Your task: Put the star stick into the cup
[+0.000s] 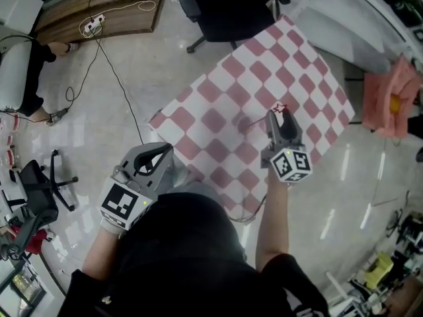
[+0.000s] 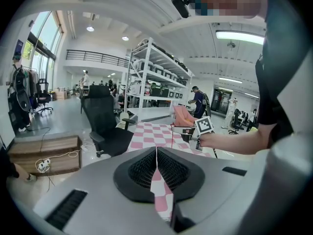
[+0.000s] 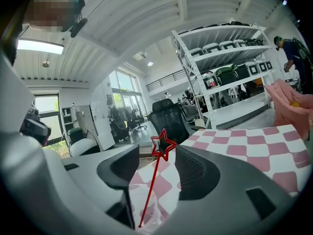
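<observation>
A thin red star stick (image 3: 153, 184) stands tilted between the jaws of my right gripper (image 3: 156, 169), and neither pad presses on it. Its lower end sits inside a clear plastic cup (image 3: 146, 213) on the red-and-white checked table (image 3: 274, 151). From the head view, the right gripper (image 1: 278, 119) hovers over the table's middle, with the red star (image 1: 280, 107) just past its tips; the cup is hidden there. My left gripper (image 1: 153, 153) hangs off the table's near-left corner, jaws shut with nothing in them (image 2: 156, 154).
A black office chair (image 1: 225, 5) stands beyond the table's far corner. A pink cloth with something yellow (image 1: 394, 98) lies off the right side. Cables (image 1: 112, 65) run across the floor towards a wooden bench (image 1: 99, 5). Shelving (image 3: 220, 58) stands behind.
</observation>
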Tool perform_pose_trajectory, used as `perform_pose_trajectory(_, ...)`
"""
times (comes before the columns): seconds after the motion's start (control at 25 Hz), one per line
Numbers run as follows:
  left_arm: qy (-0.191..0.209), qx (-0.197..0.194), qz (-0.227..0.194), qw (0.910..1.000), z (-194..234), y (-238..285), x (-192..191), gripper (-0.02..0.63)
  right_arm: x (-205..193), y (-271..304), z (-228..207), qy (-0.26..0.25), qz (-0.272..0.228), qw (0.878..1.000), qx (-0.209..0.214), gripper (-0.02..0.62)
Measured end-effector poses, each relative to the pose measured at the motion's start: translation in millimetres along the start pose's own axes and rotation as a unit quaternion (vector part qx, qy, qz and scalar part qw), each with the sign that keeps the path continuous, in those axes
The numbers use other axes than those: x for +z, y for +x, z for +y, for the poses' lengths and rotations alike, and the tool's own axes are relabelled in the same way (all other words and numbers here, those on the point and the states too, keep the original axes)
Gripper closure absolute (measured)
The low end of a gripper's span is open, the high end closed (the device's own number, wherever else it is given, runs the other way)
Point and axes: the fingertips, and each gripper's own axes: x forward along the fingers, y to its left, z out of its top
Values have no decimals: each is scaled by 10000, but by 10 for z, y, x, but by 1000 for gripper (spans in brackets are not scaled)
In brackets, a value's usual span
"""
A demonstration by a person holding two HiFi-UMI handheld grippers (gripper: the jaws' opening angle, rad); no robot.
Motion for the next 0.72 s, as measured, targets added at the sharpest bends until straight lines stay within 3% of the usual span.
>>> perform_pose_trajectory(0.4,226,-262,-347,9988,32,-64,148,561,142,-195,274,-157,78,9997,-163,354)
perform_pose_trajectory(0.72,330,-653,-732,9946,6,-102,312,561,490,-559,933,-517,-236,9984,-13,369)
